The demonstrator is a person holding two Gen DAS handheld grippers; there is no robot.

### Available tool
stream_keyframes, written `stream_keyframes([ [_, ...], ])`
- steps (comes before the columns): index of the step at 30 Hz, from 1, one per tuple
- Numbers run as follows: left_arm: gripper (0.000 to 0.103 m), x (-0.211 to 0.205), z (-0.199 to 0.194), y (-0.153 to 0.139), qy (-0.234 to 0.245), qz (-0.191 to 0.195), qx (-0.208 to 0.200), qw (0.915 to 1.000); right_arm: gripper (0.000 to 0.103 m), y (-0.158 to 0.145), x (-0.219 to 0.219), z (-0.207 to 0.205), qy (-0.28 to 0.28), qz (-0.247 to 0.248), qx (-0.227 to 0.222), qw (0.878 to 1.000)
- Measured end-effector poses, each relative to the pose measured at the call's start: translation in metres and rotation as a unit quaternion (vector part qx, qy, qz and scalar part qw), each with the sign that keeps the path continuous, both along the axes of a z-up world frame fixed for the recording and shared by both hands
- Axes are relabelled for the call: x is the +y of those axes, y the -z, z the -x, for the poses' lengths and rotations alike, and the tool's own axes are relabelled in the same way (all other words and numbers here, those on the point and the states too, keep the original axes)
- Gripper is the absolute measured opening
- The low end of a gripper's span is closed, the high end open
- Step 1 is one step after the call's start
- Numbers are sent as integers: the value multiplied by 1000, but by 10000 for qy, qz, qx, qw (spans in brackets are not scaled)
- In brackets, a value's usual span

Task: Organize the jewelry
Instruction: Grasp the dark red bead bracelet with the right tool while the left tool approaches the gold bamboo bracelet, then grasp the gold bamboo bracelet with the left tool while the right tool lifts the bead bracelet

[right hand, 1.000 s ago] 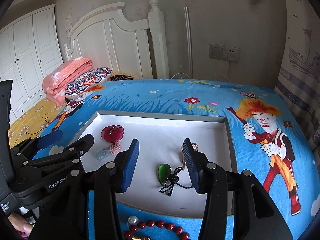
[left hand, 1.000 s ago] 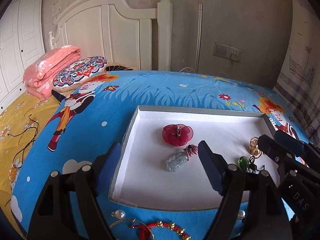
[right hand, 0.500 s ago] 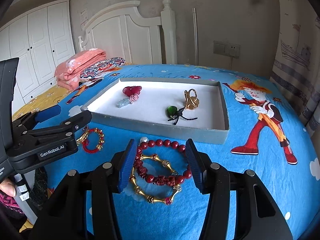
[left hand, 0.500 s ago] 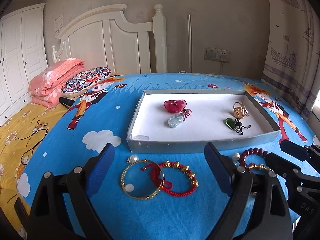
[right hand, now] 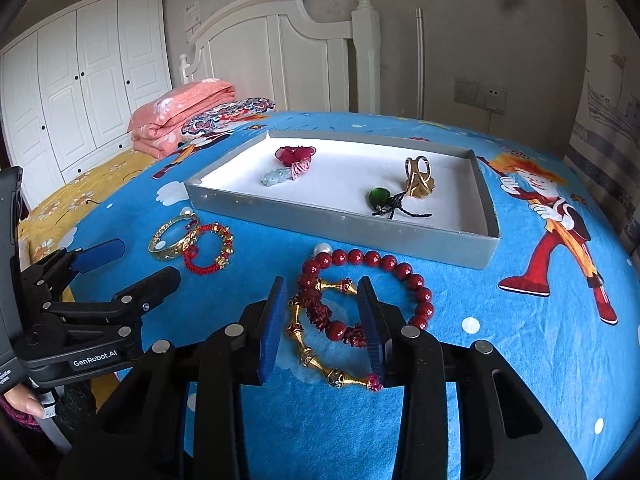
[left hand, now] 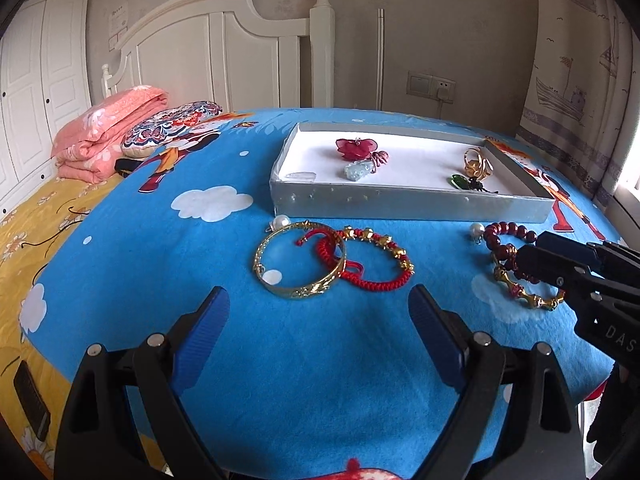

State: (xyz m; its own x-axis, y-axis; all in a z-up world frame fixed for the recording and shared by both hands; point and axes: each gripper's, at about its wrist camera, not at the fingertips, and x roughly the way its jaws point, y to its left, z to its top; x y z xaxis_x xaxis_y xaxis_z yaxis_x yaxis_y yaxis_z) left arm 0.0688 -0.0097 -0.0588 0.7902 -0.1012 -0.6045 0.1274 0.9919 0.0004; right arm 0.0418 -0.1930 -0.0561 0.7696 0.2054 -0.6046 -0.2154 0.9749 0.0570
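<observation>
A grey tray (left hand: 400,200) (right hand: 340,224) with a white lining sits on the blue bedspread. In it lie a red flower piece (left hand: 356,148), a pale pendant (left hand: 360,168), a gold ring piece (right hand: 418,180) and a green pendant (right hand: 378,198). In front of the tray lie a gold bangle (left hand: 296,292) and a red cord bracelet (left hand: 372,284). My left gripper (left hand: 318,300) (right hand: 132,264) stands wide open just short of them. The jaws of my right gripper (right hand: 322,304) (left hand: 552,256) are closing, with a red bead bracelet (right hand: 380,260) and a gold link bracelet (right hand: 316,360) between them.
Two loose pearls (left hand: 282,222) (right hand: 322,248) lie near the tray's front wall. A folded pink quilt (left hand: 104,136) and a patterned pillow (left hand: 172,128) lie by the white headboard (left hand: 224,52). A dark device (left hand: 32,400) rests on the yellow sheet. A person's hand (right hand: 24,404) holds the left gripper.
Both grippers drew back from over the tray to the bedspread in front of it. The left jaws widened a little. The right jaws narrowed around the red bead and gold link bracelets.
</observation>
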Motion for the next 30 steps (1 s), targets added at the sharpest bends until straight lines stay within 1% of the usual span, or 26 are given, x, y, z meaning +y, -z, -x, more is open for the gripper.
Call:
stream_keyframes([
  [1, 88, 1, 0, 0, 4, 18, 7, 10000, 29, 2, 1, -2, -22, 8, 36, 10000],
  [4, 88, 1, -1, 3, 48, 45, 73, 10000, 25, 7, 3, -4, -91, 81, 151, 9998],
  [9, 88, 3, -4, 7, 43, 158, 199, 9997, 25, 11, 11, -3, -262, 257, 162, 9992],
  [13, 88, 2, -3, 9, 25, 86, 187, 9998, 25, 12, 8, -8, -308, 71, 248, 9992],
  [15, 90, 0, -3, 10, 44, 19, 184, 9998, 26, 12, 8, -10, -338, 42, 291, 9990],
  [16, 93, -2, -3, 11, 61, -13, 183, 9998, 25, 11, 9, -10, -345, 51, 300, 9989],
  [17, 94, -3, -3, 11, 65, -35, 178, 9998, 23, 11, 9, -10, -332, 61, 287, 9990],
  [18, 94, -3, -2, 11, 57, -50, 166, 9998, 17, 10, 9, -9, -348, 47, 248, 9991],
  [19, 94, -3, -2, 11, 55, -46, 162, 9998, 14, 9, 10, -7, -359, 38, 186, 9992],
  [24, 93, -1, 0, 8, 83, 79, 136, 9998, 14, 1, 11, 1, -252, 116, -96, 9996],
  [27, 93, -6, 2, 3, 190, 113, 82, 9997, 14, -12, 3, 8, 60, 148, -460, 9988],
  [30, 92, -18, 2, -4, 370, 95, 0, 9993, 14, -26, -6, 14, 382, 349, -807, 9954],
])
